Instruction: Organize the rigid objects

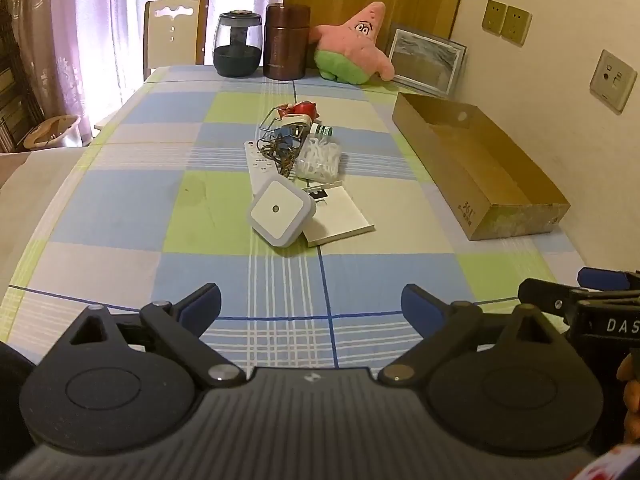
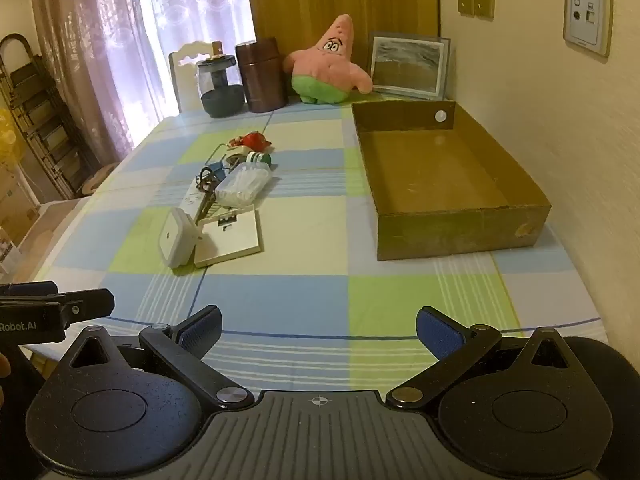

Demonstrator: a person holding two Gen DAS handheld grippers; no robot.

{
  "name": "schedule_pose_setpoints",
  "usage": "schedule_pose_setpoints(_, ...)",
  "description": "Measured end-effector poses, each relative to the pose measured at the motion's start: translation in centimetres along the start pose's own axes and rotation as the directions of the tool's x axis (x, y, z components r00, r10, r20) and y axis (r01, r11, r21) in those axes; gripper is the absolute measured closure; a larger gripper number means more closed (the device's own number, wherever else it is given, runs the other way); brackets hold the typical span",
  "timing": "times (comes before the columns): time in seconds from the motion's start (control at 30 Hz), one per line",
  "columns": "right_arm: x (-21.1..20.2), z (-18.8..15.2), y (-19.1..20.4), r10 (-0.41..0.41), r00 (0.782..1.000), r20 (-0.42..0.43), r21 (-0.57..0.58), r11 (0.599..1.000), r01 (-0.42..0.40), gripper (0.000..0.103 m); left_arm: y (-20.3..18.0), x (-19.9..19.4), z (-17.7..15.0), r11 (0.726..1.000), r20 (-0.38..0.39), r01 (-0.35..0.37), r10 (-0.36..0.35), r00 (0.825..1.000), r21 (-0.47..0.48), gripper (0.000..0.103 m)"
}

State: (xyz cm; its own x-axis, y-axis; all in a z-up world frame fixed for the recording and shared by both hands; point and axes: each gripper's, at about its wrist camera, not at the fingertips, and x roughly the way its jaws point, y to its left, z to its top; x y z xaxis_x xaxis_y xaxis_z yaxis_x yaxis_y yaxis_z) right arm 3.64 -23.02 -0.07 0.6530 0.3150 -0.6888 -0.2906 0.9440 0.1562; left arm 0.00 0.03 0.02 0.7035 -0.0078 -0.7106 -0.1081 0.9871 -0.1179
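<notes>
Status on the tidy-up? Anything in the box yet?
Done: nothing; the cardboard box looks empty.
In hand: nothing. The left gripper and right gripper are both open, hovering over the near edge of the table.
Left: the whole pile sits mid-table, including the square night light, flat white box, remote, clear plastic case and keys.

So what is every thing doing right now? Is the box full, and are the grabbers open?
left gripper: open, holding nothing
right gripper: open, holding nothing
cardboard box: open on top, nothing inside
square night light: propped tilted against the pile
white flat box: lying flat, closed
clear plastic box: lying on its side
brown canister: upright, lid on
</notes>
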Motion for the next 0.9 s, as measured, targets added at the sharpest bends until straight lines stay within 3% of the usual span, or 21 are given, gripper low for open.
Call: schedule_pose_setpoints(0.9,-0.43,0.26,-0.09,-0.001,1.0,0.001,-0.002,1.0,0.001,0.002,-0.26,-0.18,-0.05,1.0,-0.009,0.003,-0.003,1.0,0.003,0.008)
